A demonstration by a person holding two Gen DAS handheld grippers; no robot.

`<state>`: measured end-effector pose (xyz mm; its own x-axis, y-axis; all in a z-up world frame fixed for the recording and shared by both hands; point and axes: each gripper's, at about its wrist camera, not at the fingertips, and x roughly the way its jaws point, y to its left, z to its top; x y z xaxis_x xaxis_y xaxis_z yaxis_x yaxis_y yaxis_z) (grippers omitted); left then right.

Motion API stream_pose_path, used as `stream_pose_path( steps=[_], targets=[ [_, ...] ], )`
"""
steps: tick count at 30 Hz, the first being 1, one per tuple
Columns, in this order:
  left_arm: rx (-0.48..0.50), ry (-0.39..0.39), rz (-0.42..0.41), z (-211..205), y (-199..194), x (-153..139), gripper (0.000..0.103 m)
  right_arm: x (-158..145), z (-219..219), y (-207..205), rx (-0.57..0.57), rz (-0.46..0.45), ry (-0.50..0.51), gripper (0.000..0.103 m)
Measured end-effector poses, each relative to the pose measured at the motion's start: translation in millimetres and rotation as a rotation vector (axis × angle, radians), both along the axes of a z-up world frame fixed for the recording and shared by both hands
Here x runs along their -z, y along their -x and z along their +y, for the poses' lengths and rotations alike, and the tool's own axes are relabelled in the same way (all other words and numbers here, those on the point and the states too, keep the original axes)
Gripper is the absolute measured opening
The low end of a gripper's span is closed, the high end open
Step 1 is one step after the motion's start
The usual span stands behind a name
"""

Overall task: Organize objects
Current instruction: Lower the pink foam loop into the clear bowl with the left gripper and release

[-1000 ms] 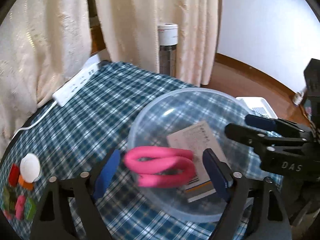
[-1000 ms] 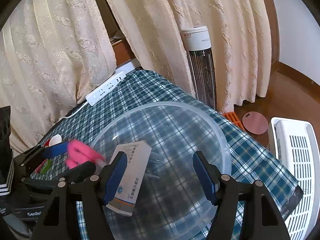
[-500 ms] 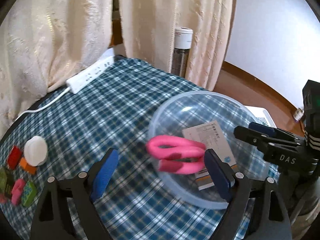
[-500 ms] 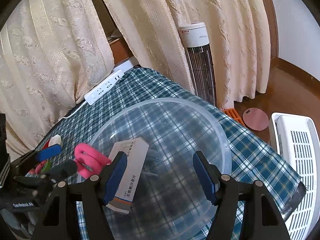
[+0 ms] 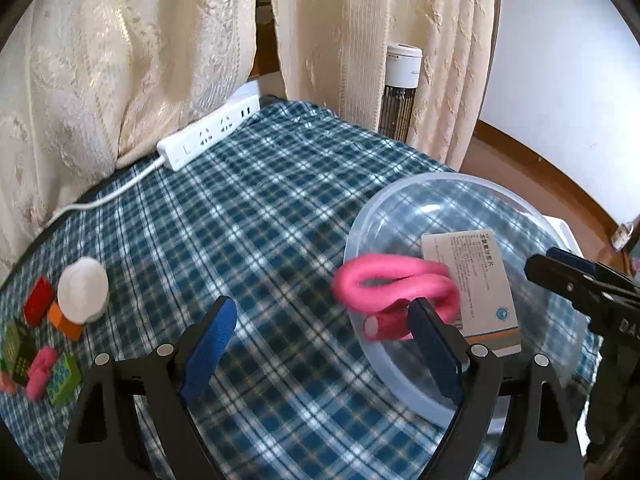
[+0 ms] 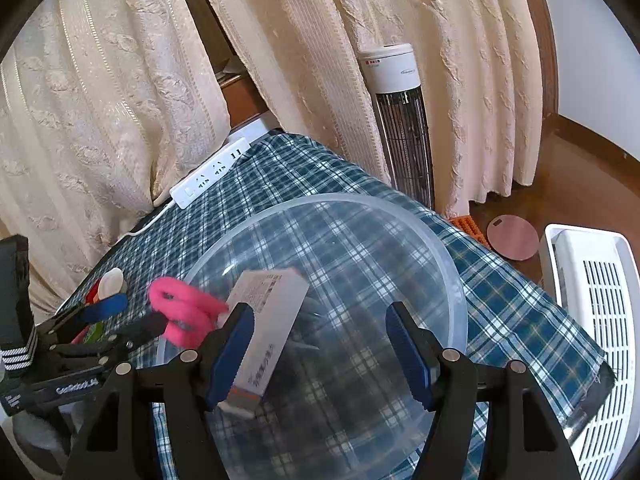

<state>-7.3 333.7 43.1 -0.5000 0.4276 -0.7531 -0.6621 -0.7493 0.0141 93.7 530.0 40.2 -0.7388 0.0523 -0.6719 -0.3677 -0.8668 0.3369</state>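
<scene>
At the far left of the checked tablecloth (image 5: 256, 216) lay a small cluster: one white round cap (image 5: 83, 290), a red block (image 5: 38, 306), an orange block (image 5: 66, 323), two green blocks (image 5: 62, 374) and a short pink piece (image 5: 39, 368), close together. One white power strip (image 5: 208, 134) ran along the back edge by the curtain (image 5: 120, 60). The left gripper (image 5: 320, 344) hung over the cloth with its jaws spread wide, holding nothing. To its right, the pink foam loop (image 5: 394, 286) sat at the near-left rim of the single clear plastic bowl (image 5: 460, 188), its long axis running left to right, blurred, one end over the rim. Beside it inside the bowl leaned one white medicine box (image 5: 472, 276), long axis pointing away from the camera. The right gripper (image 6: 324, 350) hovered over the bowl, jaws equally wide, gripping nothing; whether its left finger (image 6: 230, 354) touched the box could not be told.
</scene>
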Motion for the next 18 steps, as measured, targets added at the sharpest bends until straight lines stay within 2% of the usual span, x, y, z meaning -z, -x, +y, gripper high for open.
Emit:
stream_pose_path(
  steps=[3, 12, 18],
  targets=[
    [0.008, 0.010, 0.019, 9.4, 2.8, 0.6, 0.088, 0.6, 0.1, 0.1, 0.000, -0.002, 0.001, 0.072],
    [0.014, -0.016, -0.012, 14.3, 6.3, -1.1, 0.088, 1.4, -3.3, -0.4, -0.003, -0.007, 0.002, 0.072],
    [-0.060, -0.050, -0.029, -3.0, 22.3, -6.5, 0.088, 1.3, -6.2, -0.5, -0.012, -0.007, 0.003, 0.072]
  ],
)
